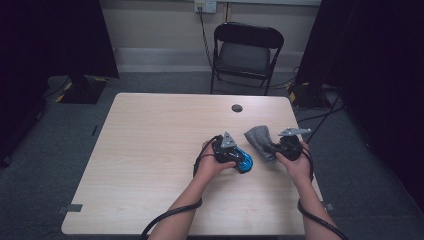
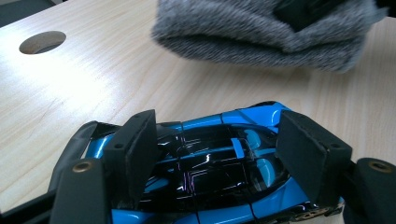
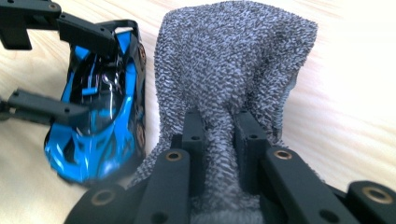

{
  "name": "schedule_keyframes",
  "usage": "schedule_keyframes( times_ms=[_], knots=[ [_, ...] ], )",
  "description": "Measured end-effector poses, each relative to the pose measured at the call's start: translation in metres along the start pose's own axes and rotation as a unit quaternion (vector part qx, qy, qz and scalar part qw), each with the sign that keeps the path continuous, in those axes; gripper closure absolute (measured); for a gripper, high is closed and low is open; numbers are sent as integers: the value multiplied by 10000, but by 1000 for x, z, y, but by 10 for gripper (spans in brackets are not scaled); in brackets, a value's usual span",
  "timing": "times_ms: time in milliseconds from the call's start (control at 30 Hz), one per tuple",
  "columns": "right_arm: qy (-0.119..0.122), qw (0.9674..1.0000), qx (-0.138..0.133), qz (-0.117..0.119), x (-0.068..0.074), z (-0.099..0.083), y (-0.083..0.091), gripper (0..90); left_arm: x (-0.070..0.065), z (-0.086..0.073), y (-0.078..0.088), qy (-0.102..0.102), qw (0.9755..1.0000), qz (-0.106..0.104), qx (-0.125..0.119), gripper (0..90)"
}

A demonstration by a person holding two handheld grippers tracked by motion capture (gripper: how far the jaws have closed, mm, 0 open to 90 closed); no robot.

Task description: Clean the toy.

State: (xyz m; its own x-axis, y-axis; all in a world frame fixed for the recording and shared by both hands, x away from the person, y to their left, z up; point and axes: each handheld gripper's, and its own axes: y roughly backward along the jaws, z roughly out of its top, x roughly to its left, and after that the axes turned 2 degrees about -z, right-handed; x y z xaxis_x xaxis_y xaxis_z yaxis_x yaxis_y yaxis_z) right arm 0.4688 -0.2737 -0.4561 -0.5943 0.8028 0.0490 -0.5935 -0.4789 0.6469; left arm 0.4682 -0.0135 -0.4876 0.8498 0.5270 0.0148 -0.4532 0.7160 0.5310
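A light wooden table (image 1: 150, 165) bears the work, with a round cable hole (image 1: 237, 108) near its far edge. Toward the near right part of the tabletop, a grey terry cloth (image 1: 259, 137) hangs bunched from the right gripper (image 1: 274, 148), whose jaws are nearly closed and pinch a fold of it; in the right gripper view the cloth (image 3: 233, 70) spreads out beyond the jaws. Just left of the cloth sits a blue and black toy car (image 1: 244, 161) on the table. The left gripper (image 1: 239, 159) clamps the car (image 2: 210, 163) across its body, one pad against each side, jaws fairly wide. Cloth and car lie just beside each other.
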Motion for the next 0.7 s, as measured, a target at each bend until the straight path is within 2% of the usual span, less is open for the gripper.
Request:
schedule_keyframes(
  times_ms=[400, 533, 700],
  knots=[
    [513, 9984, 237, 28, 17, 17, -45, 772, 0, -1, 0, -15, 10000, 0, -25, 294],
    [536, 9983, 207, 134, 22, 23, -56, 772, 0, -1, 0, -23, 10000, 2, -25, 294],
    [678, 9971, 303, 180, 30, 29, -69, 768, -1, -2, 0, -10, 10000, 27, -64, 294]
  ],
)
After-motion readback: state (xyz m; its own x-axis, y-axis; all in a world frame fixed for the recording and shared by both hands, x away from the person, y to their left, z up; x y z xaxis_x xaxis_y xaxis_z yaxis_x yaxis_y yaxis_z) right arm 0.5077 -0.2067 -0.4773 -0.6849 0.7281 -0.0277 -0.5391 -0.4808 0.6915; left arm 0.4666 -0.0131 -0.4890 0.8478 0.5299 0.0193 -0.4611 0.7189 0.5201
